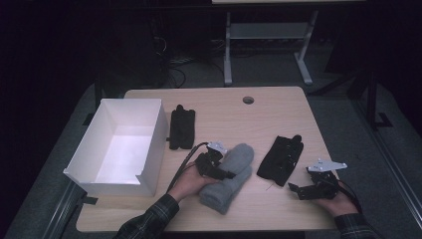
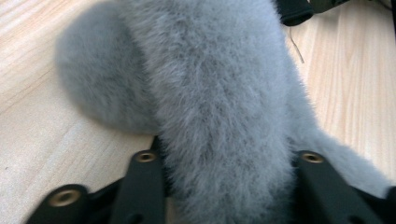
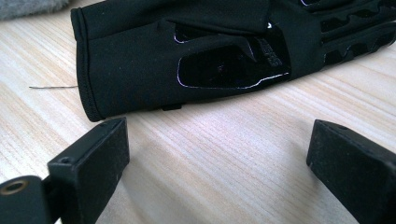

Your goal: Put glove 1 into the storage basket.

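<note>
Grip on the grey fleece mitten [image 1: 231, 177] is the step in hand: your left claw [image 1: 223, 173] comes at it from the left, and in the left gripper view the fluffy grey pile [image 2: 219, 112] bulges between both jaws, pads pressed into it. The mitten lies on the bench [image 1: 224, 114] near the front edge, between the white box [image 1: 149, 144] and the black glove [image 1: 280, 159]. A second black glove [image 1: 181, 127] lies just beside the box.

Next move, as I judge it: lift clear and carry left to the box. Fleece is soft and bulky, so watch for sag or slip.

Your left forearm enters from the bottom, hand low, claw roughly level. Your right claw [image 1: 294, 188] rests near the front right edge with its jaws wide and nothing between them, facing the cuff of the black glove [image 3: 187, 60], a little short of it.
</note>
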Tool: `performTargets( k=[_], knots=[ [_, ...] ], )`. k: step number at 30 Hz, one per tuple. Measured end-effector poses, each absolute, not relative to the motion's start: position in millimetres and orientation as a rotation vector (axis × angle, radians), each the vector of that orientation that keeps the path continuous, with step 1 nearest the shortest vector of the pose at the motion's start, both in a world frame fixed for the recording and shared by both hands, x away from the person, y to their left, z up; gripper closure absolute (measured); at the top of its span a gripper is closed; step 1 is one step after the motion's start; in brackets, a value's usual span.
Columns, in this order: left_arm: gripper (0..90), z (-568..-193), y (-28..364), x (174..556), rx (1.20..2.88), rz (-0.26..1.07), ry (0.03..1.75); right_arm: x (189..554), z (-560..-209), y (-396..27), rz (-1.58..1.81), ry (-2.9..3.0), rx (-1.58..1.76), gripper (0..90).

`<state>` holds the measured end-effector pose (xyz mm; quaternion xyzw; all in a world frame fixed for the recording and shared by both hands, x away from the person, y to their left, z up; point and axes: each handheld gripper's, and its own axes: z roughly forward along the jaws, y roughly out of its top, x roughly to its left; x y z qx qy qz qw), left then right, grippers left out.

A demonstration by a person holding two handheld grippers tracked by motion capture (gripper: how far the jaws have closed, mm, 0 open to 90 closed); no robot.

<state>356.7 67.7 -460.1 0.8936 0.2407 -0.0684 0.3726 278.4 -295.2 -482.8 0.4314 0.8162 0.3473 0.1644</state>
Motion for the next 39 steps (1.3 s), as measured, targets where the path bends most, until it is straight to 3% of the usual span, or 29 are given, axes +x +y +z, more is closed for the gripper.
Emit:
performTargets(
  k=[5, 17, 39],
  knots=[
    [70.8, -454, 69, 356, 2.29, -0.169, 0.624, 279, -483, -294, 0.989, 2.336, 1.224, 3.3],
    [70.8, -422, 80, 349, 2.239, -0.091, 0.608, 279, -483, -294, 0.988, 2.337, 1.221, 3.2],
    [70.8, -322, 114, 346, 2.163, 0.039, 0.619, 279, -483, -295, 0.987, 2.338, 1.216, 3.1]
  ],
)
